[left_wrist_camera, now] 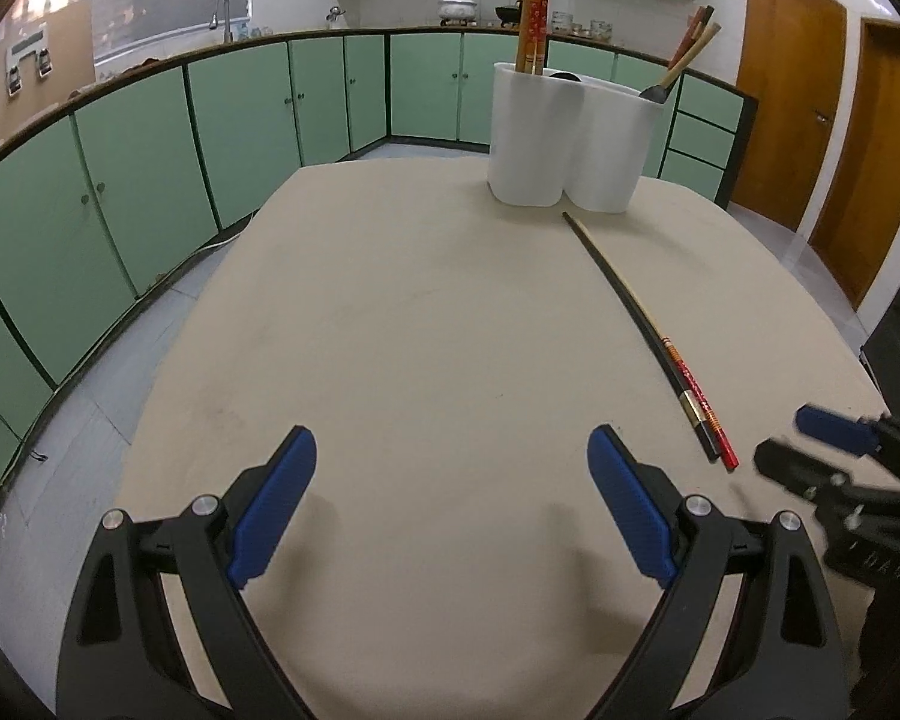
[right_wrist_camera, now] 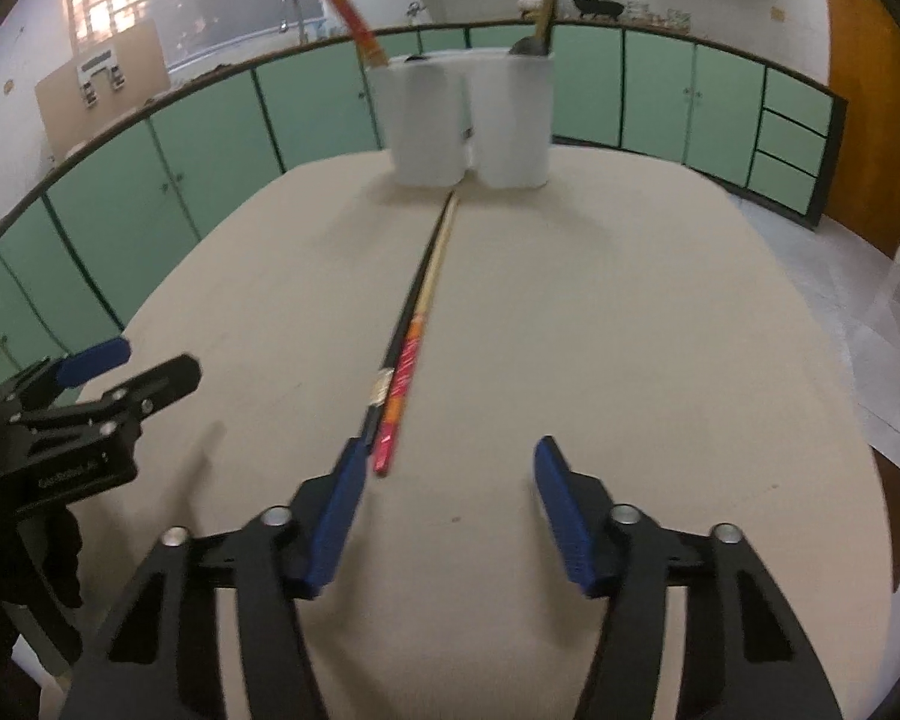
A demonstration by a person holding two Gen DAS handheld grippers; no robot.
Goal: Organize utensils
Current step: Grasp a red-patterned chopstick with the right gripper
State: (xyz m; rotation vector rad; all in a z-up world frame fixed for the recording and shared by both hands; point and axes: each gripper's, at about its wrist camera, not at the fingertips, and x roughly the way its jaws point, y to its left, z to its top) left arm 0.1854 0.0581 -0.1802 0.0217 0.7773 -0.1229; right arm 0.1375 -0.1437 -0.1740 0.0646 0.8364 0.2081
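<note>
A: Nearest in the left wrist view is the left gripper (left_wrist_camera: pixel 453 501), jaws spread wide with only bare table (left_wrist_camera: pixel 420 324) between the blue pads (left_wrist_camera: pixel 273 510).

B: So it holds nothing?

A: Nothing. It hangs over the near part of the table.

B: And the right gripper (right_wrist_camera: pixel 450 510)?

A: Its jaws stand partly apart and grip nothing. The chopsticks (right_wrist_camera: pixel 411 336) end just beside the tip of its left finger (right_wrist_camera: pixel 336 516); whether they touch it I cannot tell, since the picture is blurred there.

B: How do the chopsticks lie?

A: Flat on the table, two of them side by side, one dark and one pale with a red patterned end. Their long axis runs from near to far. The thick red ends point at the right gripper, and the thin tips point at the holder (right_wrist_camera: pixel 471 117).

B: Where is the holder?

A: At the far edge of the table, white, with two rounded compartments joined together. The tips stop just short of its base, about at the seam between the compartments.

B: Anything in it?

A: More chopsticks (left_wrist_camera: pixel 534 12) stand upright in the left compartment, and a dark spoon (left_wrist_camera: pixel 681 63) with a pale handle leans in the right one.

B: Are the grippers close together?

A: Side by side, apart, with the chopsticks' red ends lying nearer the right one.
</note>
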